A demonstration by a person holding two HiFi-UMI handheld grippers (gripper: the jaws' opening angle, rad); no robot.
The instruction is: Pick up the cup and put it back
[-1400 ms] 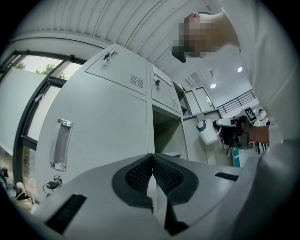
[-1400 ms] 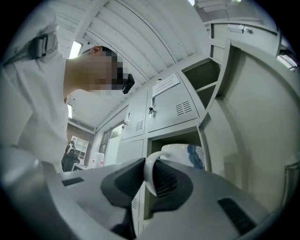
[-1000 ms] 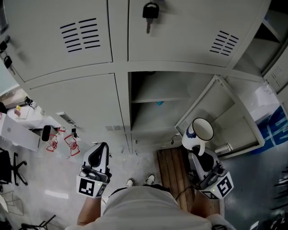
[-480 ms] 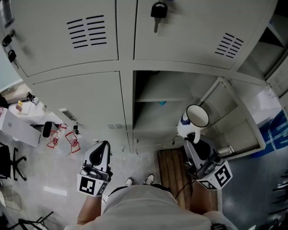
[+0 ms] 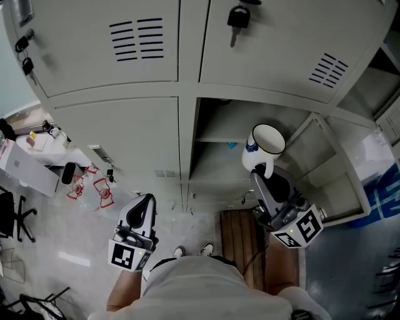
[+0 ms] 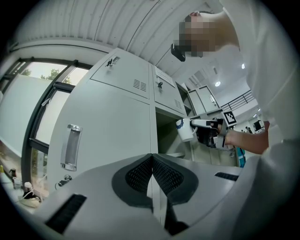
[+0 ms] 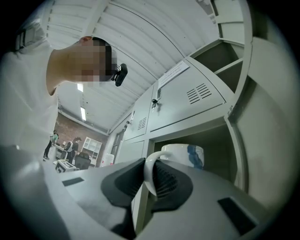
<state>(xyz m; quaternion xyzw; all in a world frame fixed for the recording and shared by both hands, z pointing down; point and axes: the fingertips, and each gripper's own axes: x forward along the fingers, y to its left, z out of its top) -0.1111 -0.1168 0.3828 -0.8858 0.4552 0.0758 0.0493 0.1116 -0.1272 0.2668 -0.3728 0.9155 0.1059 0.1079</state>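
A white cup (image 5: 264,149) with a blue mark hangs in the air in front of the open locker compartment (image 5: 234,134). My right gripper (image 5: 262,176) is shut on its handle; in the right gripper view the handle (image 7: 149,173) sits pinched between the pads and the cup body (image 7: 183,155) stands ahead of the jaws. My left gripper (image 5: 140,212) hangs low at the left, shut, with nothing between its pads. From the left gripper view the cup (image 6: 185,129) and the right gripper (image 6: 201,126) show at the locker's mouth.
Grey lockers fill the view; the open door (image 5: 331,165) swings out at the right of the compartment. A shelf (image 5: 220,139) divides the compartment. Keys (image 5: 238,19) hang in the upper locker. A wooden pallet (image 5: 240,234) lies on the floor below.
My right gripper has carried the cup up and toward the open compartment. The left gripper has stayed where it was.
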